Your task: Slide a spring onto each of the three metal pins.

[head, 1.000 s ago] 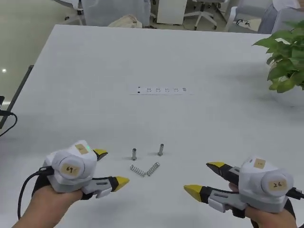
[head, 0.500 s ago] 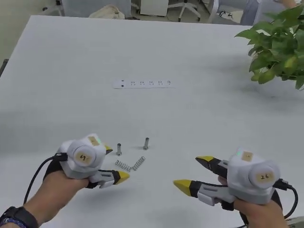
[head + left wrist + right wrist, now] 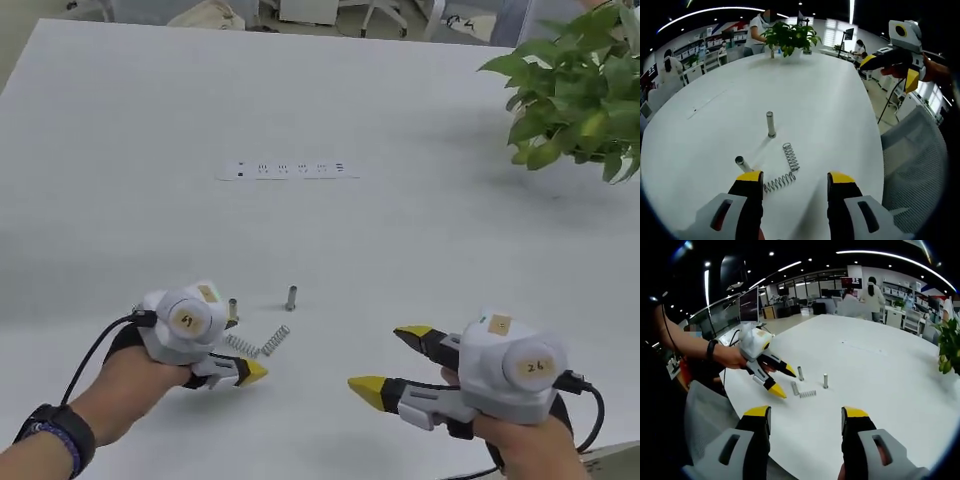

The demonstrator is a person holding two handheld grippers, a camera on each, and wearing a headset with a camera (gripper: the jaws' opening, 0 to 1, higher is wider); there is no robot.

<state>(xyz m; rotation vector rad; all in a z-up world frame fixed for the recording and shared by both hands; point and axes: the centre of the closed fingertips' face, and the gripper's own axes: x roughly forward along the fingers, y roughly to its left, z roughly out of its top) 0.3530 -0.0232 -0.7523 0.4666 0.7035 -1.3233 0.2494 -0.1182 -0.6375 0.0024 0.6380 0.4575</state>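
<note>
Two short metal pins (image 3: pixel 233 308) (image 3: pixel 291 297) stand upright on the white table (image 3: pixel 330 240). Two small coil springs (image 3: pixel 240 346) (image 3: pixel 275 338) lie just in front of them. My left gripper (image 3: pixel 240 347) is open and low over the table. In the left gripper view one spring (image 3: pixel 779 181) lies between its yellow tips (image 3: pixel 795 177), the other spring (image 3: pixel 790 156) just beyond, with the pins (image 3: pixel 770 124) (image 3: pixel 740 162) ahead. My right gripper (image 3: pixel 388 360) is open with nothing between its jaws, off to the right of the springs. The right gripper view shows the pins (image 3: pixel 800 373) (image 3: pixel 825 380) and the left gripper (image 3: pixel 784 381).
A white power strip (image 3: pixel 285 170) lies mid-table beyond the pins. A potted green plant (image 3: pixel 570 90) stands at the far right. The table's near edge runs just under both hands, and a grey chair (image 3: pixel 912 150) sits beside it. People stand in the room beyond.
My left gripper has moved right toward the springs, so one spring now lies between its tips. The head camera has shifted; the right gripper keeps its place beside the pins.
</note>
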